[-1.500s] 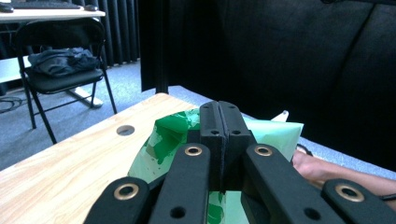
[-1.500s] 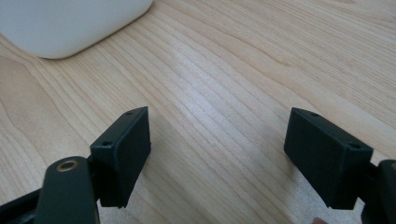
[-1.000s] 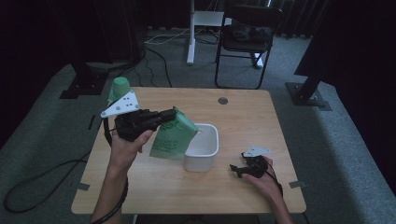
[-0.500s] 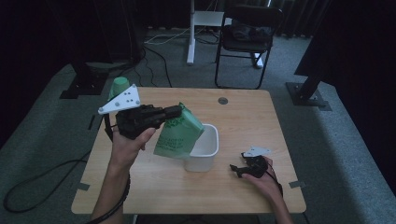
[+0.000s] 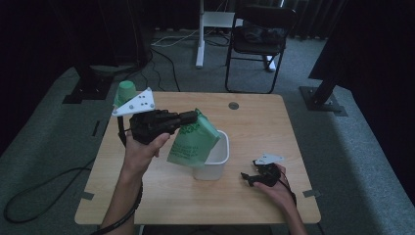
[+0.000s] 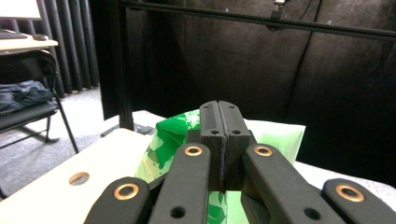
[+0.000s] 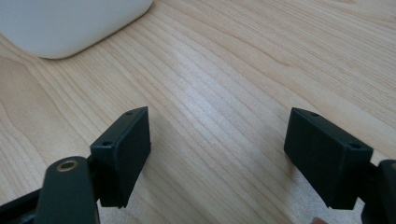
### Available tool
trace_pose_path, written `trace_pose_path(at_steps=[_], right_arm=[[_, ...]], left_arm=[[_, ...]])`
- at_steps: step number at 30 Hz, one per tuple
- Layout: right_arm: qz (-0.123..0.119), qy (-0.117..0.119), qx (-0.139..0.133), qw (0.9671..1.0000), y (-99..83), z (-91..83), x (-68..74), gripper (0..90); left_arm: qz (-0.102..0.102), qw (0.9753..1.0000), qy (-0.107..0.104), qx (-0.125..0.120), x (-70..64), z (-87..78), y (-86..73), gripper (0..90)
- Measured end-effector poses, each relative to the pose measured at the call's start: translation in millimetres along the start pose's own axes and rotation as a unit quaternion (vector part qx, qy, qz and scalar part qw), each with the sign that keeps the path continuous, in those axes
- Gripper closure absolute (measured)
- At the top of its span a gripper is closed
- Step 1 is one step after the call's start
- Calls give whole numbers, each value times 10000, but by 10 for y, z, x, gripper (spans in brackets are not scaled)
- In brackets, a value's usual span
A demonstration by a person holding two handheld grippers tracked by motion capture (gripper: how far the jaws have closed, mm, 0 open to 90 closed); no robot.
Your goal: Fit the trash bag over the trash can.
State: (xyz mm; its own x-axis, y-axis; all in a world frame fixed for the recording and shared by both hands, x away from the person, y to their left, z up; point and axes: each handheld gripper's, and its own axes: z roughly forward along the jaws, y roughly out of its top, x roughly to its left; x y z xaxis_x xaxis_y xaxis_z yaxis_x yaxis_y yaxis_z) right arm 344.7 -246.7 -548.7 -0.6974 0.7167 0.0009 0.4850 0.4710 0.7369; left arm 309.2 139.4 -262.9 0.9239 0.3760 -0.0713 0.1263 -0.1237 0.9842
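Crinkly green pouch (image 5: 193,142) in left tongs (image 5: 195,116), above white rounded tub (image 5: 215,157).

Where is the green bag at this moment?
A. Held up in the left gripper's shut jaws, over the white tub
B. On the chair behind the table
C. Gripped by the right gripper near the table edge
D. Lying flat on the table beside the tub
A: the left gripper is shut on the top of the green bag, which hangs tilted over the white tub; the right gripper rests open on the table.
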Motion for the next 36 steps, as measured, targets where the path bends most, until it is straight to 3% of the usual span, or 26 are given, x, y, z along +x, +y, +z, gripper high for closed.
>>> trace_pose_path(at_steps=[20,36], right_arm=[[-2,0,-1,10000,0,0,0,224],[0,0,0,10000,0,0,0,224]], left_arm=[[-451,9986,-159,220,86,218,-361,900],[-883,9952,-191,376,147,205,-715,900]])
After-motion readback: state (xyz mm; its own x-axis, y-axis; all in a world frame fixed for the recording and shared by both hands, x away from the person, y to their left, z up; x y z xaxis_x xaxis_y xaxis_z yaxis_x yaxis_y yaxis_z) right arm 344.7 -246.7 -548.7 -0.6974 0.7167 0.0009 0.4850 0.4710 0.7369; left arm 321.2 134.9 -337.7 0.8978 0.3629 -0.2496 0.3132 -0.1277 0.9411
